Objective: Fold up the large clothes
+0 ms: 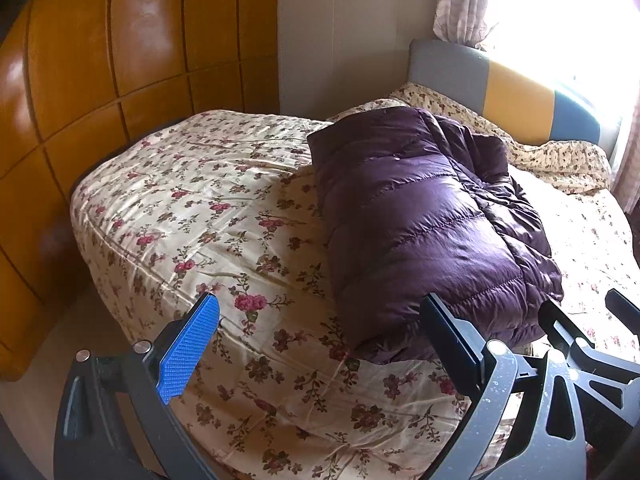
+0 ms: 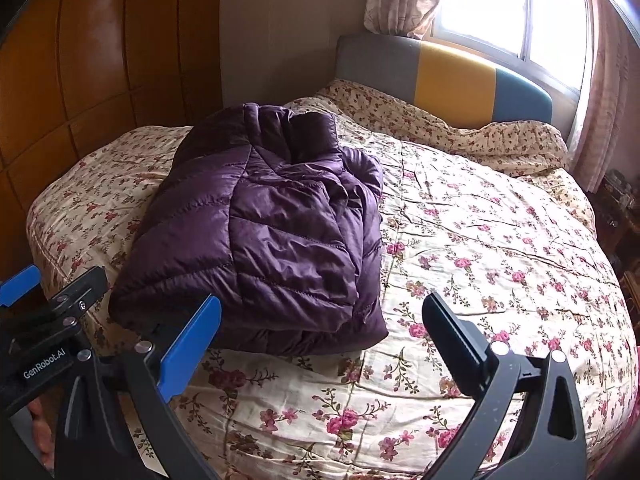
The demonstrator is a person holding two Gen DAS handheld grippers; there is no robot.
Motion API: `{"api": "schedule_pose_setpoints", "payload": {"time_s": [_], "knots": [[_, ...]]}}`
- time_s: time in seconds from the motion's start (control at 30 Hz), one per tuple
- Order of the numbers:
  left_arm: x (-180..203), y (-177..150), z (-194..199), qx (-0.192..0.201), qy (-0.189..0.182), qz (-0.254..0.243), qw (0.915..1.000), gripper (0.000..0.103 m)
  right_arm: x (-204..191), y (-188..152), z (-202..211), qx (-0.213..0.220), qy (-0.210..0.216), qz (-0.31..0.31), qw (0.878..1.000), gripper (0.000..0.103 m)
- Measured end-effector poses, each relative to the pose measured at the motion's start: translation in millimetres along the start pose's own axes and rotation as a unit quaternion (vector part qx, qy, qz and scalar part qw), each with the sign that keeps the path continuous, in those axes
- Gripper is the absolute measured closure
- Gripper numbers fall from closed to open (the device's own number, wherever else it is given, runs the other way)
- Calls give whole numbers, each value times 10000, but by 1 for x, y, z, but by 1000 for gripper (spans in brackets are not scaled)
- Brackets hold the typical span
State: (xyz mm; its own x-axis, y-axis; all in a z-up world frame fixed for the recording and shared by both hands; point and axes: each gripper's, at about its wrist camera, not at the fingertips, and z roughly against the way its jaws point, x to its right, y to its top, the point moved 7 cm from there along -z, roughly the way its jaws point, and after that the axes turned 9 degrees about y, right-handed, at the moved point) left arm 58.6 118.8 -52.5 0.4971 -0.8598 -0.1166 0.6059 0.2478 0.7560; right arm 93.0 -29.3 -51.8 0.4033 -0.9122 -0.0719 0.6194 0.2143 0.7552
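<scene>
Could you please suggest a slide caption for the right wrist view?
Open right gripper above a floral quilted bedspread, facing a folded, shiny purple quilted down jacket.

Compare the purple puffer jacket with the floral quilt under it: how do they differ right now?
The purple puffer jacket is plain, glossy and stitched in puffy channels; the floral quilt is cream with pink flowers. The jacket is folded into a thick bundle, while the quilt lies spread across the bed. The jacket rests on the quilt. Neither is gripped: left gripper and right gripper are open.

Left gripper (image 1: 320, 330) hangs with fingers spread wide; right gripper (image 2: 322, 324) likewise, holding nothing.
</scene>
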Motion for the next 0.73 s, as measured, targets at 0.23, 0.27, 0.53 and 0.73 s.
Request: {"api": "schedule_pose_setpoints", "payload": {"time_s": [0.23, 0.27, 0.53, 0.73], "knots": [[3, 0, 3, 62, 18, -73, 10000, 3, 4, -3, -2, -43, -21, -23, 10000, 3], [3, 0, 3, 77, 30, -80, 9999, 3, 5, -3, -2, -45, -29, -28, 10000, 3], [6, -3, -1, -55, -58, -102, 9999, 3, 6, -4, -3, -60, -35, -51, 10000, 3], [1, -5, -6, -134, 33, -56, 9999, 4, 6, -5, -2, -69, -17, -83, 9999, 3]]}}
